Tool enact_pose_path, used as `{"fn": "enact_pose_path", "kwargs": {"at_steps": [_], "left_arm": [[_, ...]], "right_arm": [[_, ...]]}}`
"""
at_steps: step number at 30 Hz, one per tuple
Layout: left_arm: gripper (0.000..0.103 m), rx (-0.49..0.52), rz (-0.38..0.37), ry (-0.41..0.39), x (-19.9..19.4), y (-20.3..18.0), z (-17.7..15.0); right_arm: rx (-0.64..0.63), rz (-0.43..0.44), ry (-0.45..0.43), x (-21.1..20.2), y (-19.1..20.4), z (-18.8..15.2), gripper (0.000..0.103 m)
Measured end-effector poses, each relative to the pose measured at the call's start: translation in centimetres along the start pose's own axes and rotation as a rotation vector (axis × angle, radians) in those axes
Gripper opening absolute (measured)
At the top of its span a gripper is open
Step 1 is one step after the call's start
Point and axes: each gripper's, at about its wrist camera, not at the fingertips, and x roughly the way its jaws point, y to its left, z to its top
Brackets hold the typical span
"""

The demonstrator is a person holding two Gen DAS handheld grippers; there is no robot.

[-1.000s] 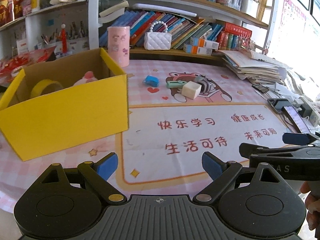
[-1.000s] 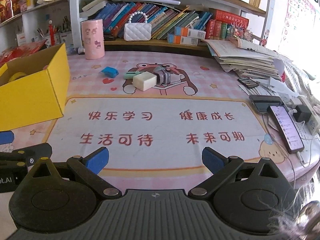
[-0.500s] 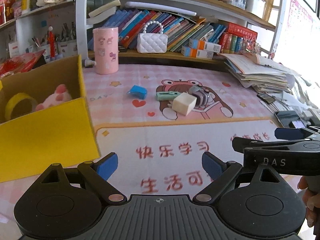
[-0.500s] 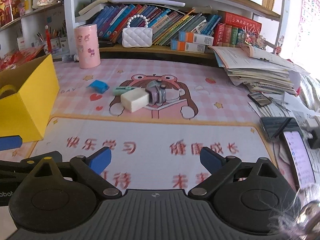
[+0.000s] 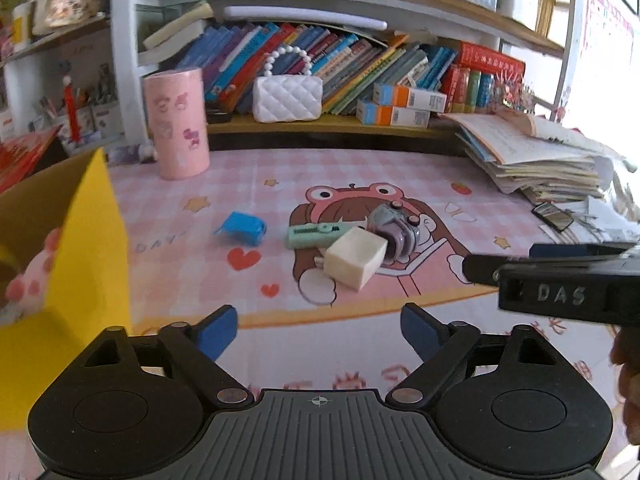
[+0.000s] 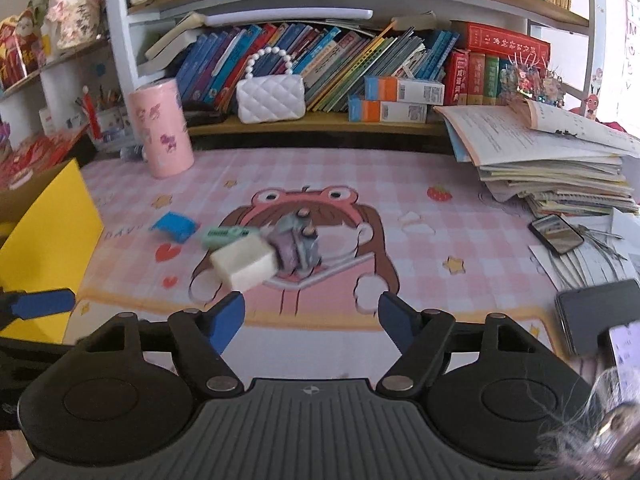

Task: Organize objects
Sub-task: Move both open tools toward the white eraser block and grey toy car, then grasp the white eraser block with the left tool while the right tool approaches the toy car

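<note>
While both tools stand empty, the right tool, its jaws just narrowed, is nearer the cream block lying just ahead-left on the worktop, the left tool wide.

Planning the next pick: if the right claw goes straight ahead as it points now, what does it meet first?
Likely the grey-purple toy on the pink mat, with the cream block just left; depth is unclear.

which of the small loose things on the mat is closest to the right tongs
The cream block, lying just ahead of the right tongs. The mint case, purple-grey toy and blue piece lie farther back.
</note>
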Motion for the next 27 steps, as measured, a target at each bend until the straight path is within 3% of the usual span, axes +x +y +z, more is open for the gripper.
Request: {"fn": "enact_pose_path", "kwargs": {"at_steps": [6,9,14,17,23,27], "left_arm": [[0.07,0.076,-0.004,0.033,4.2,-1.6,1.7],[0.062,0.068,-0.004,0.064,6.4,-1.9,2.4],[0.059,0.079,-0.017,0.074,9.5,-2.7,3.3],[0.051,0.111,-0.019,0.083,11.1,-3.3,3.6],[0.036,0.112,-0.051,0.072,10.9,-2.7,3.5],[0.032,0.048,-0.045,0.097,8.8,-1.1,3.0]], "right_arm": [[0.036,0.001,-0.009,1.5,-1.7,1.5,0.071],[0.044,0.002,-0.012,2.1,-2.3,2.1,0.071],[0.053,0.01,-0.015,2.5,-3.0,2.8,0.071],[0.056,0.026,-0.01,2.7,-3.4,3.1,0.073],[0.044,0.044,0.0,3.4,-3.6,3.4,0.075],[0.027,0.078,0.022,4.9,-3.0,3.8,0.079]]}}
